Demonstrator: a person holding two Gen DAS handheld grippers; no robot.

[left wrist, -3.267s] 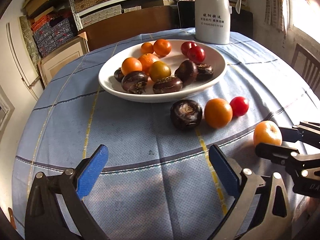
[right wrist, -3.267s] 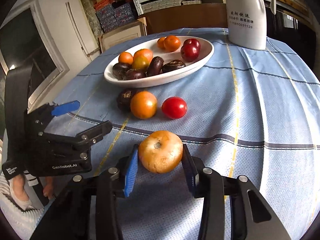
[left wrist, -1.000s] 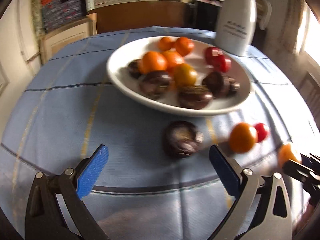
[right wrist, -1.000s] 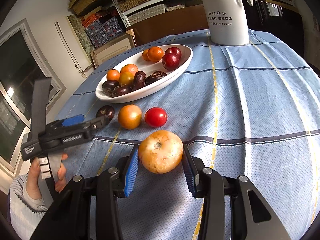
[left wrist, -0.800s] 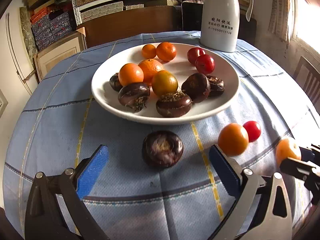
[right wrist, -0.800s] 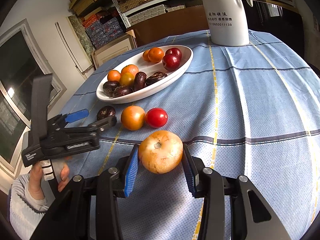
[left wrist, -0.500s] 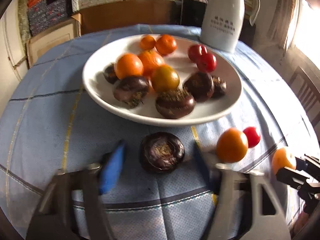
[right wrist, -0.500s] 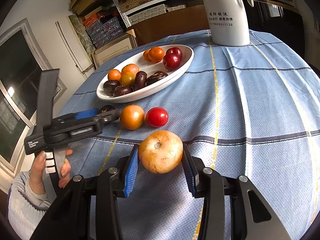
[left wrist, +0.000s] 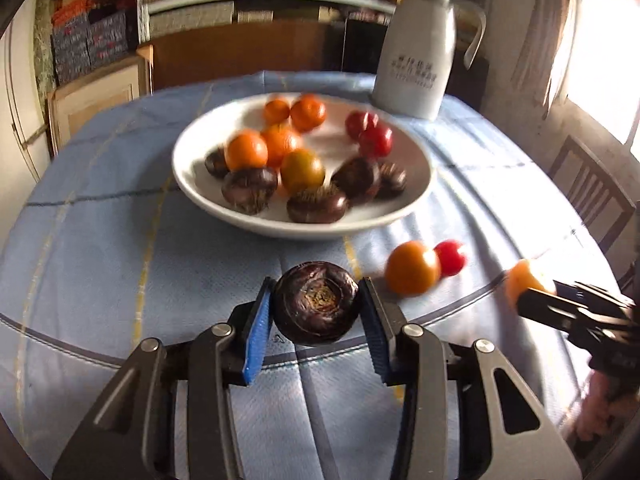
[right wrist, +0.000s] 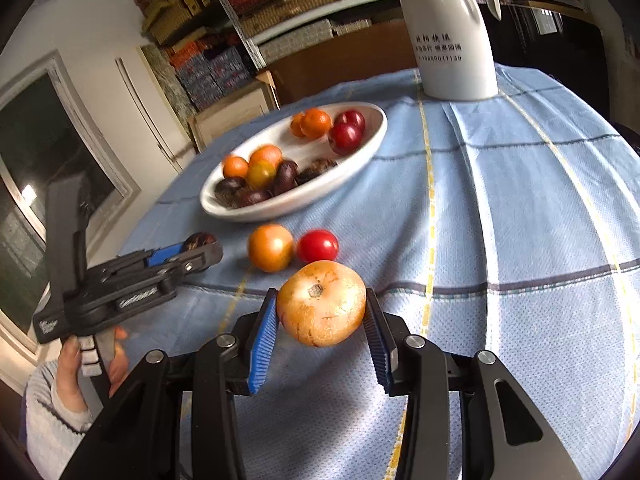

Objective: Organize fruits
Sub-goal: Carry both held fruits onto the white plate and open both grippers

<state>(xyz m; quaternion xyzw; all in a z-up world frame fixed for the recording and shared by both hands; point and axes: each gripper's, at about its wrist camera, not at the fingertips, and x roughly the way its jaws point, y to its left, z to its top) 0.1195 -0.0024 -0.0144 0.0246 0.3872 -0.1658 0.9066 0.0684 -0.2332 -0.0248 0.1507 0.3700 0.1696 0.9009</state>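
Observation:
My left gripper [left wrist: 316, 320] is shut on a dark purple round fruit [left wrist: 315, 308], held over the blue tablecloth in front of the white plate [left wrist: 416, 148]. My right gripper [right wrist: 320, 328] is shut on a pale orange fruit [right wrist: 321, 303], held above the cloth. The plate [right wrist: 372, 136] holds several orange, red and dark fruits. An orange fruit [left wrist: 411, 267] and a small red tomato [left wrist: 451, 257] lie on the cloth in front of the plate; they also show in the right wrist view as the orange fruit [right wrist: 270, 247] and the tomato [right wrist: 318, 245]. The left gripper [right wrist: 200, 254] shows at the left of the right wrist view.
A white thermos jug [left wrist: 424, 56] stands behind the plate, also in the right wrist view [right wrist: 452, 36]. A wooden chair [left wrist: 592, 196] stands at the table's right. Shelves of boxes [right wrist: 280, 4] fill the back wall. The blue tablecloth [right wrist: 520, 220] stretches to the right.
My left gripper moved forward to the dark fruit and closed on it. My right gripper kept its hold on the pale orange fruit and lifted slightly.

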